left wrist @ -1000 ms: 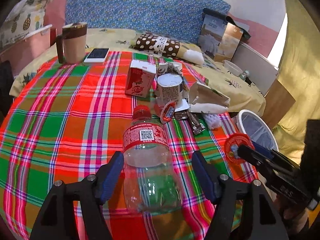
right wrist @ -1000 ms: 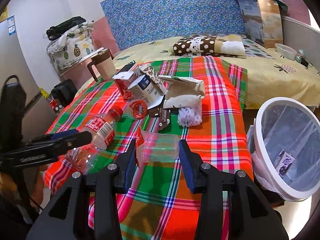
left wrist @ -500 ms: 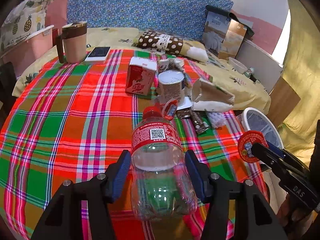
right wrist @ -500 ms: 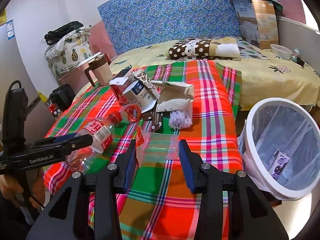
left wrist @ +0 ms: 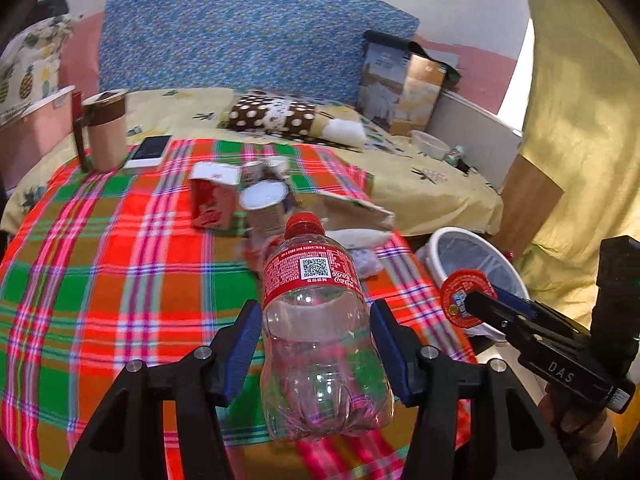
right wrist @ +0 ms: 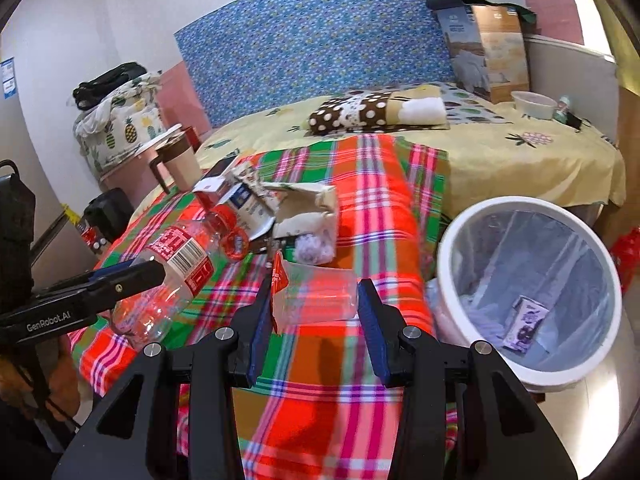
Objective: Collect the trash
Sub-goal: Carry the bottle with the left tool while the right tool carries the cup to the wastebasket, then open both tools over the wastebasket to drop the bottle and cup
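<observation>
My left gripper (left wrist: 314, 314) is shut on an empty clear plastic bottle (left wrist: 320, 344) with a red label and a red cap. The bottle hangs above the plaid cloth (left wrist: 120, 264). From the right wrist view, the bottle (right wrist: 176, 264) shows at the left with the left gripper's fingers (right wrist: 120, 282) on it. My right gripper (right wrist: 316, 300) is shut on a clear plastic cup (right wrist: 320, 294) with a peeled red lid (right wrist: 279, 276). That lid (left wrist: 466, 298) also shows in the left wrist view. A white bin (right wrist: 516, 202) with a liner stands to the right, off the cloth's edge.
More trash lies mid-cloth: a red carton (left wrist: 210, 200), a paper cup (left wrist: 266, 204), a torn paper bag (left wrist: 352, 208) and a crumpled tissue (right wrist: 314, 246). A mug (left wrist: 106, 132) and a phone (left wrist: 150, 148) sit at the far left. A small box (right wrist: 526, 322) lies inside the bin.
My left gripper has shut on the bottle and lifted it off the cloth. Both grippers have moved toward the bin, which now looks larger in both views.
</observation>
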`<state>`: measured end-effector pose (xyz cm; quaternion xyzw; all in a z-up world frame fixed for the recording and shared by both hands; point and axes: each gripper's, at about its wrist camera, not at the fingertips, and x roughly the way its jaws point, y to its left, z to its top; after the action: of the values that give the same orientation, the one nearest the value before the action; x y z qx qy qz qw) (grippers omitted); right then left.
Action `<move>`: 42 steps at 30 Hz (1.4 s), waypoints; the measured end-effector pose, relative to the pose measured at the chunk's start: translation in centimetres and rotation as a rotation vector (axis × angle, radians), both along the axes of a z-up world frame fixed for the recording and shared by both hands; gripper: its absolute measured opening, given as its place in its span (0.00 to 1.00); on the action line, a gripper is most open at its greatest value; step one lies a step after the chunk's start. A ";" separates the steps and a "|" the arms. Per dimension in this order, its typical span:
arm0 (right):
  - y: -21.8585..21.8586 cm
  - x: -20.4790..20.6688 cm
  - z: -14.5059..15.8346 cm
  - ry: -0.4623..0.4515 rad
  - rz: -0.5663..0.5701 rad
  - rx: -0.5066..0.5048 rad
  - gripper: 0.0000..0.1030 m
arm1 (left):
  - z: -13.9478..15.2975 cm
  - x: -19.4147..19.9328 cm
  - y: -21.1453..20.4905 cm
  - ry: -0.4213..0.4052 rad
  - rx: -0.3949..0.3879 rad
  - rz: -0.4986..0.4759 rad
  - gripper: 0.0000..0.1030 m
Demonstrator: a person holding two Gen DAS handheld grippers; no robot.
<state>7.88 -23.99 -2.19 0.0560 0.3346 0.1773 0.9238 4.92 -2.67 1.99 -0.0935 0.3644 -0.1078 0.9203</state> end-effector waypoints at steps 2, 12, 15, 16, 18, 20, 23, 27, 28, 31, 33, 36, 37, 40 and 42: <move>-0.7 0.0 0.0 -0.002 -0.024 -0.004 0.42 | 0.1 0.3 -1.0 -0.005 0.001 -0.026 0.54; -4.4 -0.3 0.1 -0.012 -0.145 -0.024 0.42 | 0.7 2.5 -6.4 -0.031 -0.010 -0.174 0.54; -5.6 -0.3 0.1 -0.011 -0.181 -0.028 0.42 | 0.7 3.2 -8.0 -0.032 -0.012 -0.214 0.54; -6.0 -0.3 0.1 -0.009 -0.194 -0.029 0.42 | 0.6 3.4 -8.5 -0.033 -0.012 -0.226 0.54; -6.6 -0.3 0.0 -0.004 -0.214 -0.031 0.42 | 0.6 3.8 -9.6 -0.034 -0.011 -0.255 0.54; -7.4 -0.4 -0.1 0.001 -0.236 -0.033 0.42 | 0.5 4.2 -10.9 -0.033 -0.011 -0.283 0.54; -8.3 -0.4 -0.3 0.008 -0.262 -0.036 0.42 | 0.5 4.6 -12.6 -0.034 -0.009 -0.321 0.54; -9.8 -0.4 -0.7 0.021 -0.301 -0.039 0.42 | 0.3 5.3 -14.7 -0.036 -0.006 -0.366 0.54; -10.1 -0.3 -0.8 0.025 -0.308 -0.040 0.42 | 0.3 5.5 -15.3 -0.036 -0.005 -0.379 0.54; -10.9 -0.1 -1.1 0.037 -0.327 -0.042 0.42 | -0.1 6.0 -16.6 -0.028 -0.002 -0.404 0.54; -11.4 0.0 -1.4 0.045 -0.335 -0.045 0.42 | -0.4 6.5 -17.4 -0.017 -0.002 -0.420 0.55; -11.8 0.3 -1.8 0.063 -0.341 -0.046 0.42 | -1.0 7.1 -18.6 -0.001 0.004 -0.442 0.55; -11.9 0.3 -2.0 0.070 -0.342 -0.048 0.42 | -1.2 7.2 -18.8 0.003 0.004 -0.448 0.55; -12.4 0.6 -2.3 0.087 -0.351 -0.053 0.42 | -1.8 7.5 -19.9 0.016 0.012 -0.466 0.55; -12.6 0.8 -2.5 0.098 -0.355 -0.055 0.42 | -2.1 7.9 -20.4 0.026 0.013 -0.478 0.55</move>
<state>8.64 -36.61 -4.74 0.0975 0.3688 -0.0006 0.9244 12.79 -23.04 -0.13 0.0002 0.3886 -0.3191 0.8644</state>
